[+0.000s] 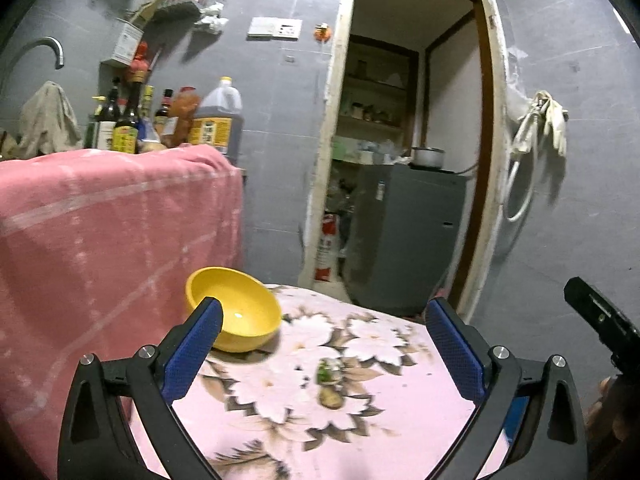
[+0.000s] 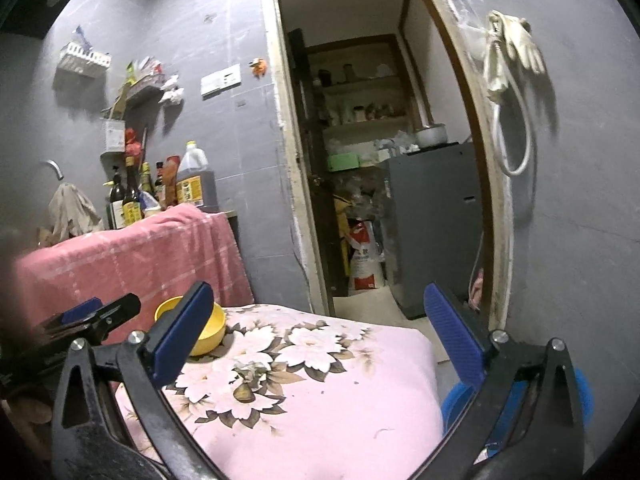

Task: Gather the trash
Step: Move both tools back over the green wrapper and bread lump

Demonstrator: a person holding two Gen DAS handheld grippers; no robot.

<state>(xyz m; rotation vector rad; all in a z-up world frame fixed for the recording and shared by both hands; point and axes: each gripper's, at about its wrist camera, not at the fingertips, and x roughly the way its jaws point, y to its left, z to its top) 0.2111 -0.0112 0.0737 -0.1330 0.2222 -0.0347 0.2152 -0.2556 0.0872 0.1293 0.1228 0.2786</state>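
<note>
Left wrist view: two scraps lie between the wide-apart jaws, on the flowered cloth.
Green scrap [image 1: 326, 372]: small and leafy, on a white flower of the print, ahead of the jaws and nearer the right finger's side than the left.
Brown scrap [image 1: 331, 397]: just beside the green one, closer to the camera; whether they touch cannot be told.
Right wrist view of the scraps [image 2: 250, 372]: a small blurred clump between this gripper's fingers, closer to the left finger; its parts cannot be told apart here.
Left gripper [image 1: 324, 320]: jaws spread fully, nothing between the pads, nothing held.
Right gripper [image 2: 316, 312]: jaws spread just as wide, empty, pads touching nothing.
Yellow bowl [image 1: 240, 312]: upright on the cloth, partly behind the left gripper's left finger [image 1: 192, 352], well apart from the scraps.
Flowered cloth [image 1: 400, 408]: pink with white blooms, under both grippers.
Pink towel [image 1: 100, 240]: draped over a raised surface beyond the left finger.
Bottles [image 1: 128, 120]: clustered behind the towel, against the grey wall.
Doorway [image 1: 404, 140]: straight ahead beyond the jaws, a grey cabinet [image 1: 404, 236] inside it.
</note>
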